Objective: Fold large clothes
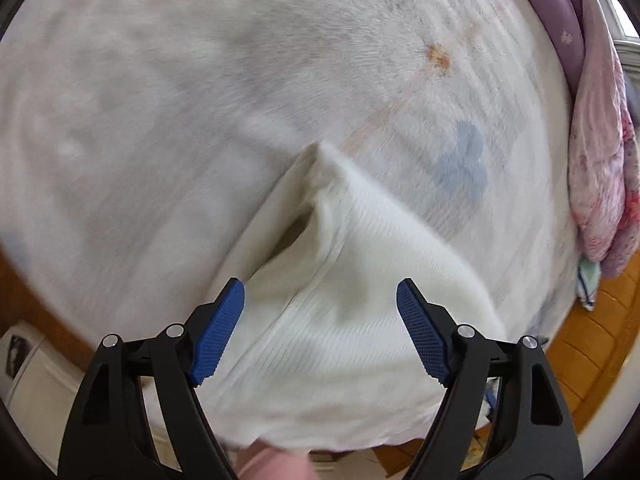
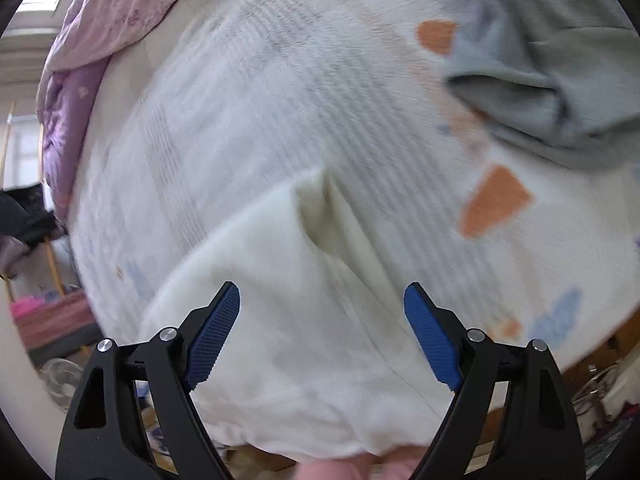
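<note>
Presently: white garment [image 1: 340, 320], lying on patterned bed cover [image 1: 160, 120], folded corner toward 12 o'clock. Left gripper [image 1: 320, 304] and right gripper [image 2: 322, 308]: fingers apart, clamping nothing. Grey garment [image 2: 540, 80] at 2 o'clock in right view.

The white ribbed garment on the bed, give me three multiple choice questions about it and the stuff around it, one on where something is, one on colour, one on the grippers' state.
1. Right wrist view: where does the crumpled grey-blue garment lie?
A. upper right, on the bedsheet
B. between the jaws
C. on the floor

2. What colour are the gripper pads?
A. red
B. blue
C. green

3. How do the left gripper and right gripper stand over the white ribbed garment?
A. both shut on it
B. one shut
C. both open, nothing pinched

Answers: 1 A, it lies on the patterned white bedsheet; 2 B, textured blue pads; 3 C, wide gaps show cloth lying free below.
</note>
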Available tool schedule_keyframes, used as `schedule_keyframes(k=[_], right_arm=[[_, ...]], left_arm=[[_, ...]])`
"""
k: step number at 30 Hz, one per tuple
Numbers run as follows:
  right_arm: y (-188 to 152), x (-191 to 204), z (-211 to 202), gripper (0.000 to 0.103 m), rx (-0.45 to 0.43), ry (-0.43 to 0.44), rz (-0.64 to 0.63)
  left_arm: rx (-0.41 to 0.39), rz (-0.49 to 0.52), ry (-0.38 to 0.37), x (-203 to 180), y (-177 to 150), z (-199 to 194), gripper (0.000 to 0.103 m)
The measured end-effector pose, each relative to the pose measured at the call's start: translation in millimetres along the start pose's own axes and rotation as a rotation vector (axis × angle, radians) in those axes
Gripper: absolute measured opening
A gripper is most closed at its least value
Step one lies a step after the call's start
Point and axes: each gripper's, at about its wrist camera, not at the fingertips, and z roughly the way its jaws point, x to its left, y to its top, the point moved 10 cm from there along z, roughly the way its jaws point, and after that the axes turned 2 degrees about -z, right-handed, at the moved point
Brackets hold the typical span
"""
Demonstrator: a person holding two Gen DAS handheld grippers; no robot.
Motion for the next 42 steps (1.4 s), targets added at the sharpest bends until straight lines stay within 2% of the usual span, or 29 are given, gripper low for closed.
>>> schedule_keyframes(k=[2,3,4,5,6,7,9,11,14,16,19,21,22,23,24,25,26,27,29,31,33,35,37,38,39,40,41,42], right_arm=[[14,10,19,0.081,0.021,0.022,0.008],[16,18,27,0.075,0.048,0.049,-0.002],[17,23,35,0.067,0.069,0.055,-0.015],[18,24,40,0.036,0.078,0.033,-0.029],[18,28,45,0.023,0.084,0.006,-0.053],[20,35,47,0.019,0.068,-0.008,-0.091],[25,47,42,0.011,0.022,-0.053,-0.143],[30,55,32,0.009,-0.017,-0.030,-0.133],[45,65,22,0.007,-0.081,-0.015,-0.135],[56,68,27,0.007,-0.096,-0.007,-0.118],[62,51,46,0.007,-0.062,-0.075,-0.099],[61,50,56,0.012,-0.019,-0.079,-0.092],[58,49,50,0.014,-0.007,-0.070,-0.071],[52,52,44,0.024,0.011,-0.056,-0.071],[45,58,36,0.046,0.027,-0.033,-0.097],[37,63,23,0.057,0.019,-0.025,-0.144],[30,66,9,0.070,-0.009,-0.049,-0.193],[18,64,-8,0.073,-0.047,-0.103,-0.250],[-6,55,-24,0.073,-0.052,-0.159,-0.285],[-44,22,-28,0.073,0.006,-0.232,-0.234],[-78,-1,-23,0.073,0.067,-0.232,-0.169],[-117,-27,-15,0.073,0.117,-0.196,-0.078],[-153,-48,1,0.072,0.177,-0.148,0.020],[-162,-51,9,0.066,0.188,-0.113,0.053],[-169,-50,22,0.060,0.191,-0.039,0.090],[-172,-42,29,0.060,0.194,0.027,0.098],[-175,-30,38,0.060,0.193,0.107,0.089],[-175,-24,46,0.054,0.177,0.118,0.077]], left_arm=[[0.013,-0.008,0.044,5,18,17,0.079],[-0.008,-0.011,0.033,-1,23,22,0.075],[-0.038,-0.010,-0.001,-6,27,22,0.051],[-0.057,-0.011,-0.036,-11,30,21,0.035],[-0.088,-0.017,-0.034,-15,34,19,0.030],[-0.107,-0.006,-0.026,-18,35,17,0.025],[-0.150,0.020,-0.001,-28,37,9,0.023],[-0.201,0.015,-0.023,-40,42,-5,0.020],[-0.247,-0.003,-0.055,-51,51,-21,0.014],[-0.268,0.039,-0.025,-58,64,-20,0.011],[-0.232,0.035,0.025,-56,75,-3,0.011],[-0.176,0.077,0.088,-47,70,1,0.013],[-0.167,0.091,0.094,-46,65,-3,0.022],[-0.158,0.115,0.094,-45,57,-12,0.030],[-0.156,0.135,0.102,-44,50,-18,0.060],[-0.169,0.156,0.113,-41,41,-28,0.069],[-0.184,0.173,0.121,-37,31,-37,0.069],[-0.184,0.194,0.142,-29,13,-47,0.069],[-0.174,0.181,0.182,-6,-20,-54,0.069],[-0.147,0.131,0.231,22,-53,-57,0.069],[-0.089,0.047,0.236,53,-93,-44,0.069],[-0.032,-0.051,0.200,81,-131,-26,0.069],[0.029,-0.126,0.164,101,-156,-6,0.069],[0.052,-0.160,0.131,105,-164,6,0.069],[0.058,-0.183,0.104,106,-168,13,0.069],[0.046,-0.204,0.053,103,-168,19,0.067],[0.021,-0.214,0.010,99,-167,23,0.061],[0.007,-0.221,-0.008,95,-164,26,0.038]])
